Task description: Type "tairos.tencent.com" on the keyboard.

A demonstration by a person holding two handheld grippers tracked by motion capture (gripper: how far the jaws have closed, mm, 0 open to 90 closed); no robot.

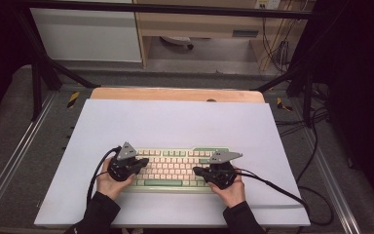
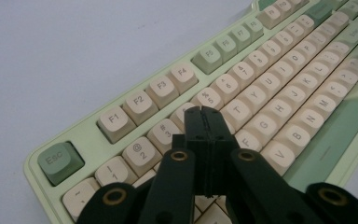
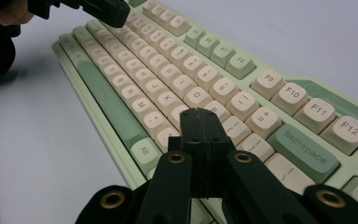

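Keyboard [image 1: 175, 168] on white tabletop [image 1: 175, 122] (wooden edge behind), left gripper [image 1: 143, 161] and right gripper [image 1: 196, 170] fingers together above keys.

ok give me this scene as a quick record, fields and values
surface: white sheet on a wooden table
object: green keyboard with cream keys
left gripper: shut, over the keyboard's left keys
right gripper: shut, over its right keys
held: nothing in either gripper
hands: one on each gripper, dark sleeves
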